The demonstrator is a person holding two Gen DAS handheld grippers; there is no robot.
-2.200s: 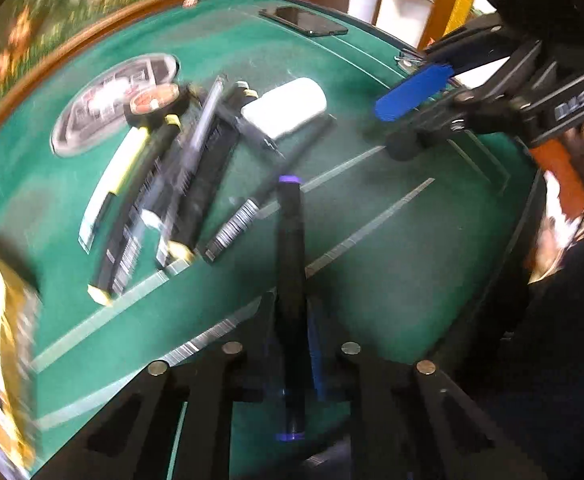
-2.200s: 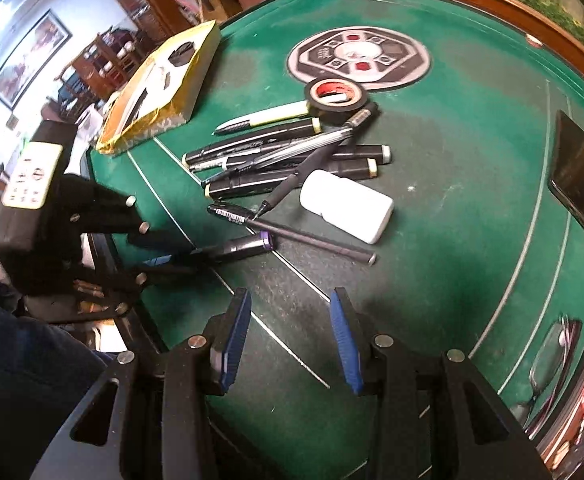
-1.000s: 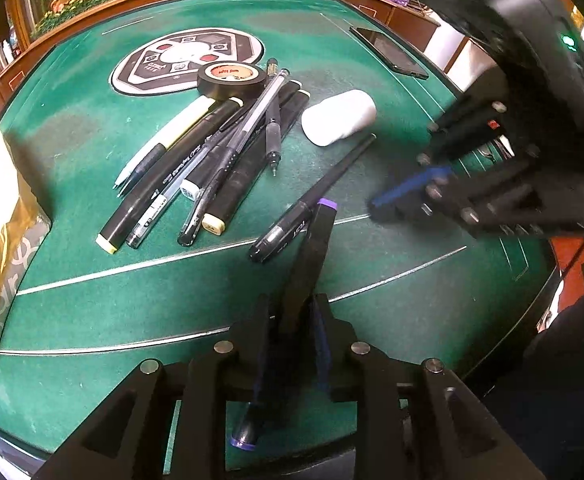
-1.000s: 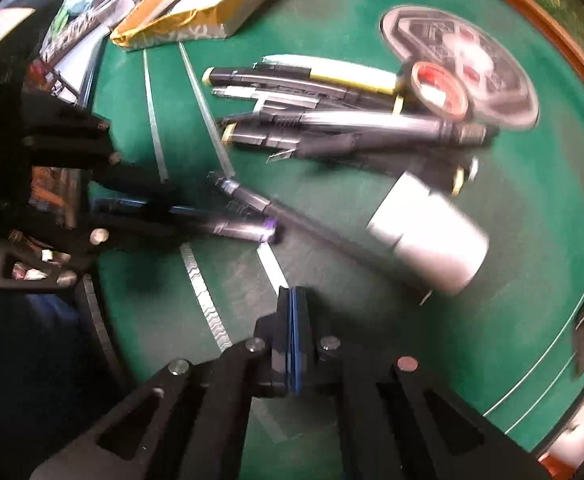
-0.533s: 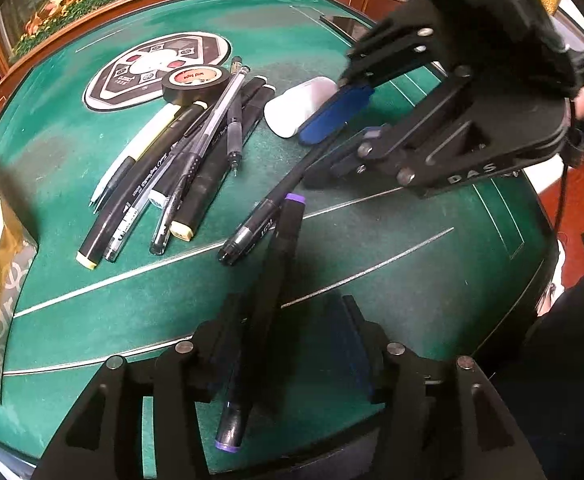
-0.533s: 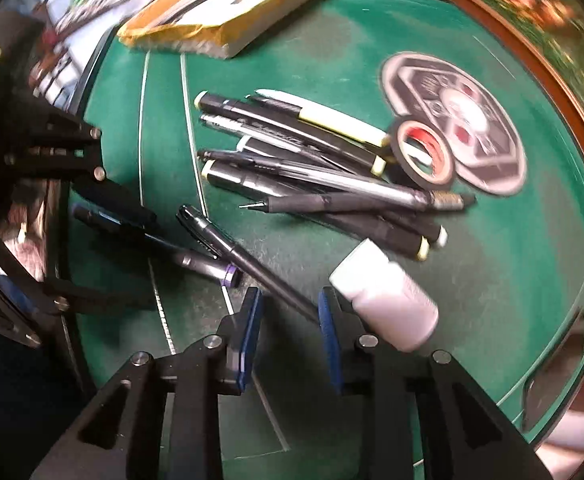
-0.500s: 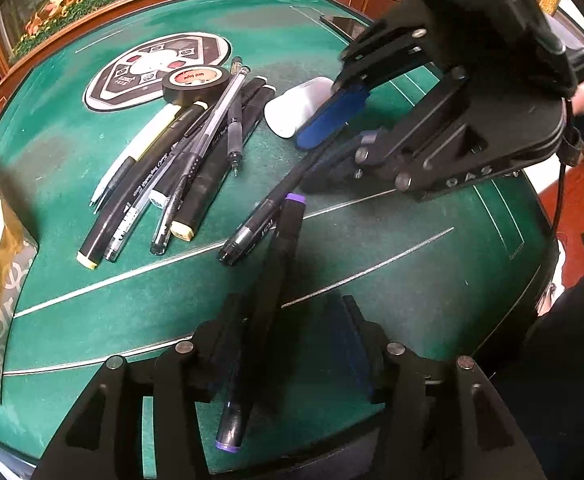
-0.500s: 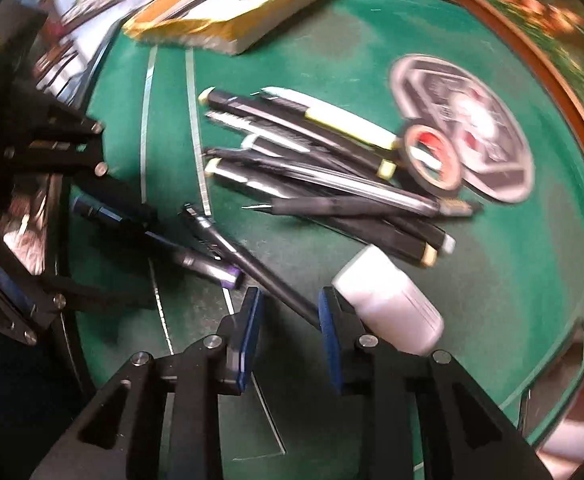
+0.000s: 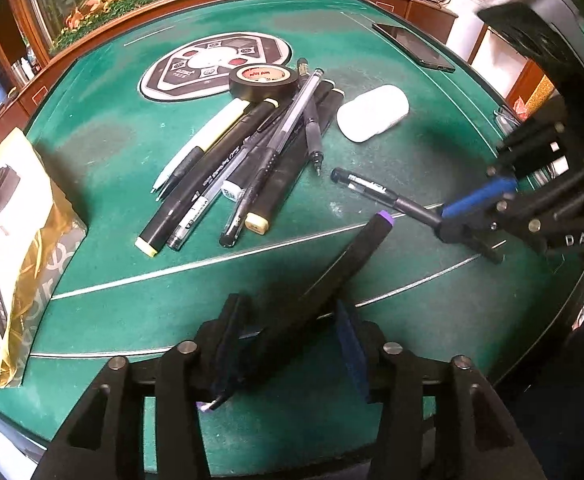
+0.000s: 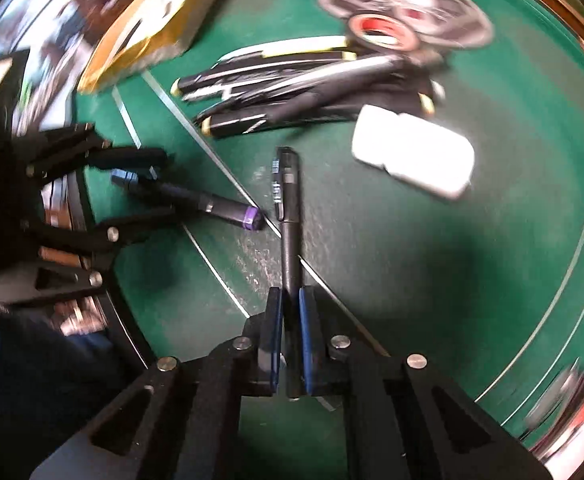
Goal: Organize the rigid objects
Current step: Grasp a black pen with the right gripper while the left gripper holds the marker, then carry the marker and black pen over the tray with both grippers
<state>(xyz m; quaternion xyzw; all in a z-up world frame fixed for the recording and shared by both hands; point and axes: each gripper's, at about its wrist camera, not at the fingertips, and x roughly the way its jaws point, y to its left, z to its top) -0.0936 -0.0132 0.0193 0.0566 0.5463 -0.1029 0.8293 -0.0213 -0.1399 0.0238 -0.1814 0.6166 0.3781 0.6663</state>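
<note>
- Far left of the left hand-held gripper (image 9: 288, 344): a yellow and white cardboard packet (image 9: 8, 248) lies at the edge of the green felt counter (image 9: 104, 148), clear of the work.
- Ahead and left: a bundle of black and white marker pens (image 9: 232, 160), touching side by side, with a black roll of tape (image 9: 263, 80) at its far end.
- Left hand-held gripper: its jaws have just been opening; the black purple-capped marker (image 9: 332, 276) lies slantwise between them, released.
- Ahead and right: a white plastic oblong case (image 9: 372, 118), apart from the pens.
- Right hand-held gripper (image 10: 290, 344): clenched on the tail of a slim black pen (image 10: 288, 204), tip just beside the purple cap.
- Handling: pens are light, stiff, smooth and liable to roll; a mid-barrel grip would pivot less than the present tail grip.
- Obstruction: the two hand-held grippers work near each other; the purple-capped marker lies in the slim pen's path.
</note>
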